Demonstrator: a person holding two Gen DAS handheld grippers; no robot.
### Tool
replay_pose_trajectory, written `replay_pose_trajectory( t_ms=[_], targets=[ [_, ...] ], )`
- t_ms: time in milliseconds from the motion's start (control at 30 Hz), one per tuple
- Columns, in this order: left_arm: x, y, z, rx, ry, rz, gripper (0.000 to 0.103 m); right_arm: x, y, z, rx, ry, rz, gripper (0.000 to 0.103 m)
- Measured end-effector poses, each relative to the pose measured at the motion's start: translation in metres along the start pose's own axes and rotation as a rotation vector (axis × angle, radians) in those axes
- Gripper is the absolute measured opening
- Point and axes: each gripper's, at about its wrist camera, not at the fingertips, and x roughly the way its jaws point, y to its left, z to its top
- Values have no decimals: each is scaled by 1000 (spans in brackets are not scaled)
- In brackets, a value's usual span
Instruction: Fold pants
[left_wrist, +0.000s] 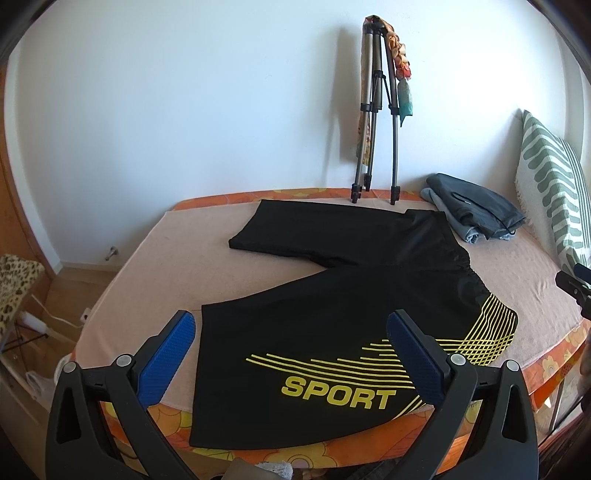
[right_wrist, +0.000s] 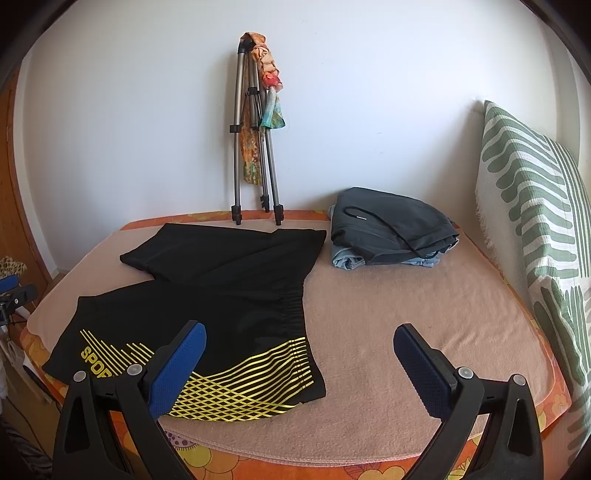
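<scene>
On the bed: a pink blanket (right_wrist: 369, 332) is spread over an orange flowered sheet (right_wrist: 258, 467), and the black pants (left_wrist: 332, 295) are laid flat on it.
Pants: the two legs are spread apart in a V; one leg is pointed at the back edge of the bed, the other is laid along the front edge, and its end hangs over that edge onto the flowered sheet.
Print: the word SPORT and yellow lines are seen on the front leg and up to the waistband.
Waistband: it is turned toward the pillow end of the bed.
Left gripper (left_wrist: 291, 345): it is held wide apart above the front leg, near the front edge; nothing is held between its blue pads (left_wrist: 168, 356).
Right gripper (right_wrist: 299, 363): it is also held wide apart, with nothing in it; one pad is seen over the yellow lines by the waistband, the other over bare blanket.
Folded clothes (right_wrist: 391, 230): a grey and blue pile is placed near the back edge, just beside the waistband.
Pillow (right_wrist: 535, 206): a green and white pillow is stood up at the right end of the bed.
Tripod (right_wrist: 255, 147): it is leaned on the white wall at the back edge, with a bright cloth hung on it.
</scene>
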Motion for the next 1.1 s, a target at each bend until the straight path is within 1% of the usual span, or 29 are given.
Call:
replay_pose_trajectory(
  t_ms=[1100],
  targets=[
    [-4,-1,3,3,-19,1,103,1,-2,-2,-5,8,9,103]
  ],
)
